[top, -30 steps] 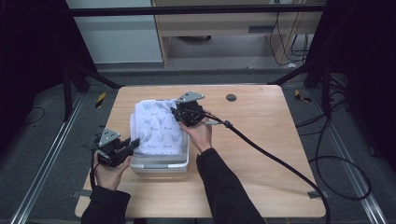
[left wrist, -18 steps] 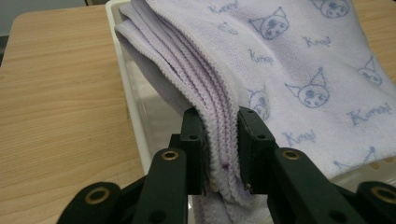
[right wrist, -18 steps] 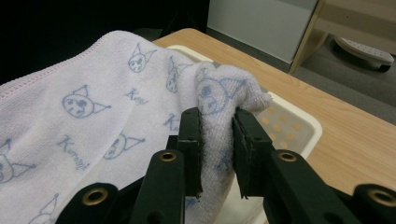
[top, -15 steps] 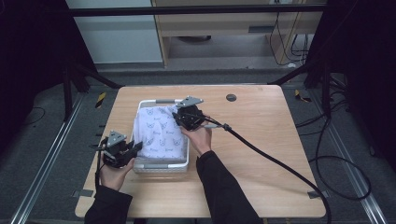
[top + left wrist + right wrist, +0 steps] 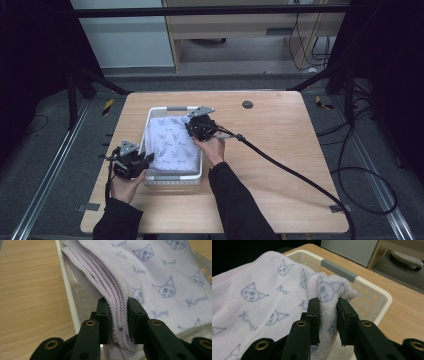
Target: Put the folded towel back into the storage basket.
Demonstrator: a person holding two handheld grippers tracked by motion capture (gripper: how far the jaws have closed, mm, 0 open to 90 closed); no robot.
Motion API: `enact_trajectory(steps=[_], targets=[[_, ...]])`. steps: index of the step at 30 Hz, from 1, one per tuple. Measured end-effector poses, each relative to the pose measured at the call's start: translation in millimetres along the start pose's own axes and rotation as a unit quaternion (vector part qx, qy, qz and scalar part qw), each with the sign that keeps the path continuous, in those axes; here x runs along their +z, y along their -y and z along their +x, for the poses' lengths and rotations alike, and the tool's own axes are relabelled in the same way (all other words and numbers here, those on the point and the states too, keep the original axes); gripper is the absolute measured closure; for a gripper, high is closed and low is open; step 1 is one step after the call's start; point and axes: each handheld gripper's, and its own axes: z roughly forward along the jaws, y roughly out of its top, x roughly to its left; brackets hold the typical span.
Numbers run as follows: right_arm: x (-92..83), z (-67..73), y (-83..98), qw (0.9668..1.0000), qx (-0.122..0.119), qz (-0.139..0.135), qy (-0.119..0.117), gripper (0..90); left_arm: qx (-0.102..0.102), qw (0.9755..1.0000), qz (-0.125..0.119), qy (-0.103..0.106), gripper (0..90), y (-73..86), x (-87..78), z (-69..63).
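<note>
A white perforated basket [image 5: 196,176] sits on my wooden bench [image 5: 280,150], left of centre, with a grey handle strip on its far rim. A folded lilac towel [image 5: 172,145] printed with cat-face motifs lies in it, standing above the rim.

My left claw [image 5: 144,159] is at the basket's near-left corner. In the left gripper view its jaws are clamped on the towel's stacked, stitched edges [image 5: 117,322], just inside the white basket wall [image 5: 67,292]. Left of that wall the bench surface is bare.

My right claw [image 5: 192,127] is over the basket's far-right part. In the right gripper view its jaws are closed on a bunched fold of the towel [image 5: 328,307], lifted above the rest of the cloth, with the far basket corner [image 5: 374,300] just beyond it.

The right claw's cable [image 5: 300,175] trails across the bench to the right front edge. A small dark disc [image 5: 247,104] lies near the far edge, well apart from the basket. The right half of the bench is otherwise open.
</note>
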Motion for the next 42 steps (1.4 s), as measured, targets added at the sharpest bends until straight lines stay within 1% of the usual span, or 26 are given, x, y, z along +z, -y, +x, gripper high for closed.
enact_trajectory(steps=[3, 5, 6, 7, 8, 9, 11, 15, 17, 19, 20, 22, 24, 25, 27, 29, 31, 33, 35, 38, 39, 42], targets=[[4.7, 1.2, 4.2, 0.9999, -0.005, 0.009, 0.002, 71.9, 0.002, 1.0, 0.006, -0.004, 70.7, 0.8, 2.1, -0.1], [7.9, 2.0, 7.1, 0.9997, -0.009, 0.022, -0.001, 69.3, 0.007, 0.9999, 0.01, -0.007, 67.9, 0.5, 2.3, -0.4], [9.7, 2.4, 9.0, 0.9995, -0.013, 0.03, 0.0, 68.1, 0.01, 0.9998, 0.008, -0.012, 65.6, 0.4, 1.7, -0.5], [10.8, 2.9, 10.9, 0.9991, -0.017, 0.039, 0.002, 67.5, 0.008, 0.9999, 0.003, -0.014, 63.7, 0.1, 0.8, -1.1], [11.4, 3.1, 12.5, 0.9989, -0.028, 0.039, 0.004, 66.1, 0.008, 0.9998, -0.002, -0.016, 62.4, -0.8, -0.7, -0.7], [11.1, 3.1, 13.2, 0.9988, -0.033, 0.037, 0.004, 64.2, 0.007, 0.9998, -0.005, -0.018, 59.7, -1.7, -2.1, -0.4], [9.3, 3.2, 12.3, 0.9989, -0.032, 0.033, 0.006, 62.1, 0.005, 0.9998, -0.008, -0.02, 57.8, -2.1, -4.4, 0.7], [1.2, 3.2, 6.9, 0.9993, -0.033, 0.017, 0.009, 57.8, -0.001, 0.9997, -0.016, -0.021, 55.8, -2.1, -8.6, 3.1], [-5.3, 2.7, 4.7, 0.9994, -0.032, 0.006, 0.008, 54.7, -0.004, 0.9995, -0.026, -0.019, 54.6, -2.6, -12.1, 3.9], [-12.5, 1.4, 3.1, 0.9996, -0.026, -0.002, 0.007, 49.9, -0.007, 0.9992, -0.034, -0.018, 53.3, -2.9, -16.1, 4.6], [-16.4, 0.3, 2.6, 0.9997, -0.022, -0.006, 0.006, 47.4, -0.006, 0.9992, -0.037, -0.015, 52.8, -3.1, -18.2, 5.3], [-25.3, -2.2, 1.9, 0.9998, -0.016, -0.015, 0.004, 41.4, -0.009, 0.9989, -0.046, -0.006, 52.5, -3.1, -21.7, 6.5], [-35.2, -4.5, 2.1, 0.9997, -0.005, -0.025, 0.004, 35.4, -0.011, 0.9987, -0.05, -0.003, 51.0, -3.0, -24.6, 7.8], [-40.0, -6.4, 2.4, 0.9996, -0.004, -0.029, 0.002, 32.9, -0.012, 0.9986, -0.052, -0.003, 50.4, -2.9, -25.7, 8.2], [-49.3, -9.3, 3.7, 0.9995, 0.001, -0.03, 0.002, 28.4, -0.014, 0.9984, -0.055, -0.002, 48.5, -2.5, -27.3, 9.0], [-59.0, -12.1, 6.3, 0.9993, 0.003, -0.037, 0.006, 26.5, -0.012, 0.9984, -0.055, -0.002, 46.9, -2.2, -28.6, 9.5], [-68.3, -15.0, 10.4, 0.999, 0.01, -0.044, 0.005, 24.2, -0.01, 0.9982, -0.059, -0.002, 44.8, -1.7, -29.5, 9.2], [-76.5, -18.0, 15.2, 0.9989, 0.012, -0.045, 0.005, 22.0, -0.006, 0.9981, -0.062, -0.002, 42.5, -1.5, -30.4, 8.5], [-85.2, -21.6, 20.6, 0.9988, 0.017, -0.045, 0.01, 19.8, -0.003, 0.9978, -0.066, -0.002, 39.5, -1.0, -31.6, 8.0], [-100.2, -28.5, 29.1, 0.9983, 0.024, -0.051, 0.016, 18.2, 0.004, 0.9978, -0.067, -0.001, 36.2, 0.5, -34.2, 8.0], [-106.5, -31.3, 33.1, 0.9979, 0.032, -0.055, 0.015, 17.5, 0.005, 0.9977, -0.068, -0.001, 35.6, 0.9, -34.9, 8.4], [-120.5, -38.1, 44.8, 0.997, 0.04, -0.064, 0.018, 16.4, 0.006, 0.9976, -0.069, 0.008, 34.6, 2.1, -36.7, 9.9]])
